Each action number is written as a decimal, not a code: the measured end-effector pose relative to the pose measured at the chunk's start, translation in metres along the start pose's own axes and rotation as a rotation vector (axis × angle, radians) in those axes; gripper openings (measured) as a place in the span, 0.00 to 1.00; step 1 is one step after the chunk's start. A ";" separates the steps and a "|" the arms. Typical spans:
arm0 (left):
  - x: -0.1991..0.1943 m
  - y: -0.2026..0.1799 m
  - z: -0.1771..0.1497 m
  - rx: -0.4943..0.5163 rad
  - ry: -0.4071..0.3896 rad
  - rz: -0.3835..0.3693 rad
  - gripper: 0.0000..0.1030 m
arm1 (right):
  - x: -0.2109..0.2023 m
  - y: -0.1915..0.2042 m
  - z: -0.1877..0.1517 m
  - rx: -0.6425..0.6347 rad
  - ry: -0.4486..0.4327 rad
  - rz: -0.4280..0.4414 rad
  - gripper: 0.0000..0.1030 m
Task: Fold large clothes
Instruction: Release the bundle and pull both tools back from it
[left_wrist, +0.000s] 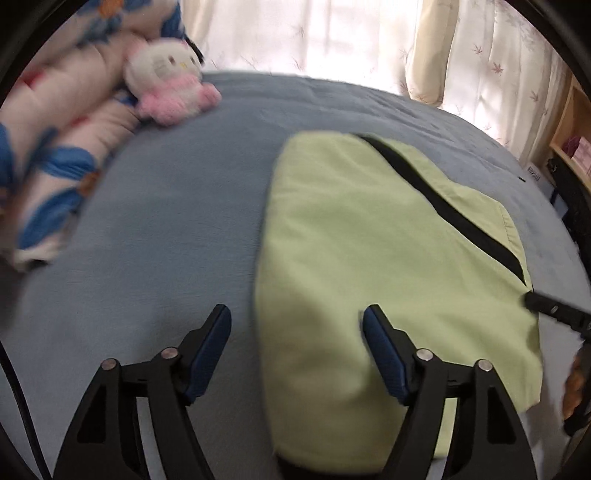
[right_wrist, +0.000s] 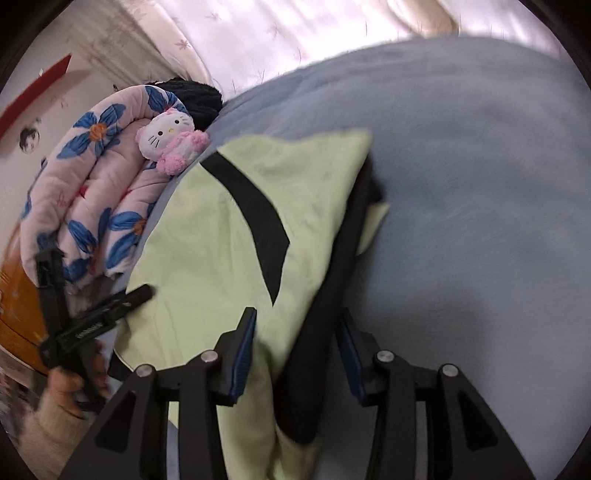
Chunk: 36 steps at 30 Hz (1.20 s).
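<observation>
A light green garment (left_wrist: 369, 240) with a black diagonal stripe lies folded on the blue bed sheet (left_wrist: 166, 221). My left gripper (left_wrist: 295, 317) is open low over the garment's left edge, one pad over the sheet and one over the cloth. The tip of one of the right gripper's fingers (left_wrist: 546, 305) shows at the garment's right side. In the right wrist view the garment (right_wrist: 207, 240) runs between the jaws of my right gripper (right_wrist: 298, 315), green cloth and a black edge in the gap. The pads stand apart from the cloth, so it is open. A hand (right_wrist: 62, 384) holds the left gripper at the left.
A rolled floral quilt (left_wrist: 55, 147) and a white-and-pink plush cat (left_wrist: 170, 81) lie along the bed's left side. Pale curtains (left_wrist: 332, 37) hang behind the bed. A wooden shelf (left_wrist: 569, 129) stands at the right. A black knitted item (right_wrist: 195, 96) sits behind the quilt (right_wrist: 92, 177).
</observation>
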<state>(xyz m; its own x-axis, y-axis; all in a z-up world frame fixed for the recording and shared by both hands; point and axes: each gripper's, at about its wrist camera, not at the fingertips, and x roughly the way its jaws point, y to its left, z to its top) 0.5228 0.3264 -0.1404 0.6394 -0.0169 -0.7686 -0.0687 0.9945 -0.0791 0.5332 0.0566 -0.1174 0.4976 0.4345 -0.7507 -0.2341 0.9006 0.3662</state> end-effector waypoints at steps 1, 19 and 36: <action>-0.013 -0.006 -0.004 0.010 -0.015 0.001 0.58 | -0.007 0.004 0.000 -0.014 -0.010 -0.024 0.42; -0.013 -0.054 -0.059 0.033 0.030 0.103 0.29 | 0.013 0.002 -0.046 0.007 0.028 -0.168 0.42; -0.148 -0.136 -0.067 0.052 0.010 0.097 0.71 | -0.136 0.040 -0.053 -0.009 -0.027 -0.121 0.45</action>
<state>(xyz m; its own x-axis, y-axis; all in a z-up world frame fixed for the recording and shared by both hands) 0.3863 0.1872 -0.0581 0.6237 0.0790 -0.7777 -0.0898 0.9955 0.0291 0.4121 0.0342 -0.0297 0.5453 0.3229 -0.7736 -0.1785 0.9464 0.2692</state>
